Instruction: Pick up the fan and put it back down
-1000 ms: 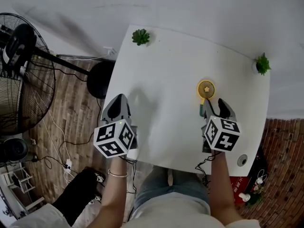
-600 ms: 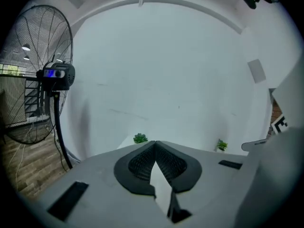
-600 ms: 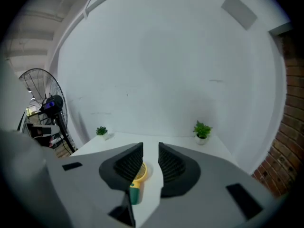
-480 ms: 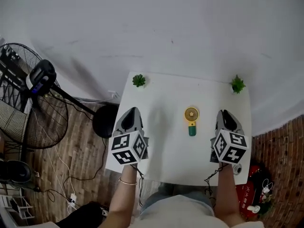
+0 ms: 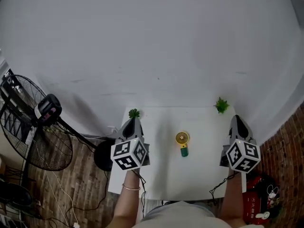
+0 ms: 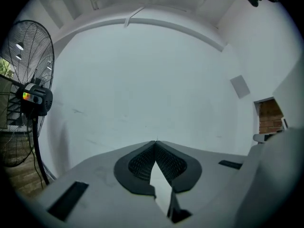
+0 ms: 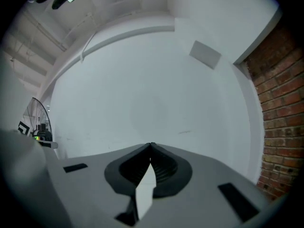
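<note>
White wall (image 5: 156,42) fills most of the head view, plain and bare. Below it stands a white rectangular surface (image 5: 161,175). One small green plant (image 5: 134,113) sits at its far left corner and a second plant (image 5: 221,105) at its far right corner. A large black pedestal fan (image 5: 33,132) stands off to the left on a wooden plank floor (image 5: 71,189), and a brick wall (image 7: 280,122) shows at the right.

The fan (image 5: 182,143) lies flat near the middle of the surface, between the two grippers and apart from both. Its long axis runs from the person toward the wall. The round yellow head points to the wall and the green handle points back to the person.

The left gripper (image 5: 133,119) is held over the left side of the surface, its jaws pressed together with nothing between them. The right gripper (image 5: 236,118) is over the right edge, jaws likewise closed and empty.
</note>
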Demonstrator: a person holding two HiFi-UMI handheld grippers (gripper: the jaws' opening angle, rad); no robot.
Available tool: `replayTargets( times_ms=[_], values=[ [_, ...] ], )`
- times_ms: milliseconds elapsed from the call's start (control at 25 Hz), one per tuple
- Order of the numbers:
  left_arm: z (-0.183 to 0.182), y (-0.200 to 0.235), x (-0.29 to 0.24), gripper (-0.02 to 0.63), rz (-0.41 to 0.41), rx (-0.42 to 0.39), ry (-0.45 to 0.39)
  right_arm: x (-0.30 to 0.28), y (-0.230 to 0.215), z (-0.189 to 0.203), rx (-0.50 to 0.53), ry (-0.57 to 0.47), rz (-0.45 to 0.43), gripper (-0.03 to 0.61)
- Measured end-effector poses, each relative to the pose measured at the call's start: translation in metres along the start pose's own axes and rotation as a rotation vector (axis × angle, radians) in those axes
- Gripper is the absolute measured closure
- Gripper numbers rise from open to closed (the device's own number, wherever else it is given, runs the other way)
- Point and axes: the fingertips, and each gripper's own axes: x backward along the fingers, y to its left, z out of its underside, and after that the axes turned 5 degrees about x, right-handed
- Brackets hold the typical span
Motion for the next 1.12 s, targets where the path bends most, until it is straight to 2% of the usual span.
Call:
replayTargets(
  times_ms=[120, 320, 1120],
  values=[
    [-0.011, 0.001, 0.000, 0.602, -0.011, -0.004, -0.025, 0.013, -0.030, -0.005, -0.023, -0.048, 0.040, 0.577],
    [-0.016, -0.002, 0.001, 0.601, -0.017, -0.009, -0.035, 0.022, -0.060, 0.002, -0.038, -0.030, 0.112, 0.577],
    [-0.006, 0.025, 0.018, 0.601, -0.056, 0.021, -0.010, 0.018, -0.029, 0.005, 0.023, 0.006, 0.071, 0.578]
  ],
)
